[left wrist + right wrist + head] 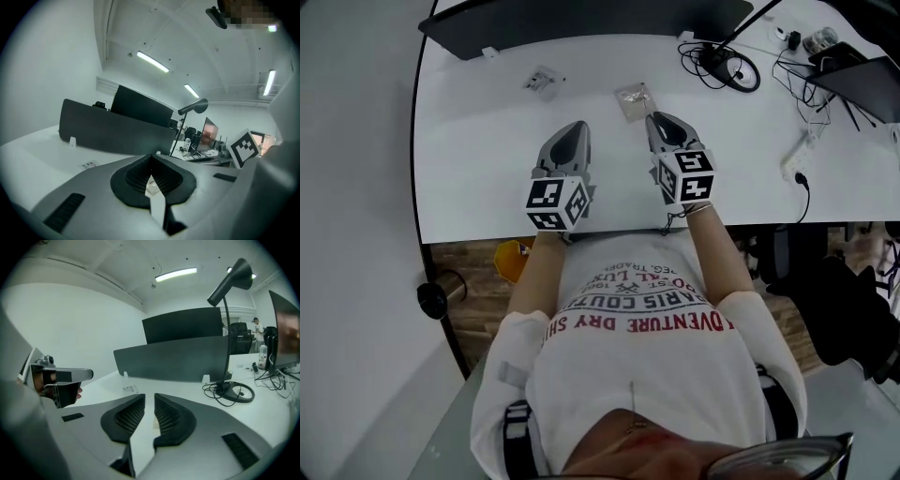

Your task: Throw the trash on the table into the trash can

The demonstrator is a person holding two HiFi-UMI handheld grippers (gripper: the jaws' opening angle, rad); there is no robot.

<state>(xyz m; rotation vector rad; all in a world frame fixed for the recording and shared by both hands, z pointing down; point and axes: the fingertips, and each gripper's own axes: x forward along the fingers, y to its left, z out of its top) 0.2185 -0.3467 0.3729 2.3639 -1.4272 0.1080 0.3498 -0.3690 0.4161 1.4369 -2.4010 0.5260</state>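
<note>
In the head view, the dark panel [581,23] along the far side of the desk [469,187] is cut off by the top edge. A dark flat device [862,80] runs off the right edge, and its type cannot be told. The crumpled scrap [542,82] is too small to identify. An orange object [512,256] below the desk rim is half hidden by the desk and the person's forearm.
</note>
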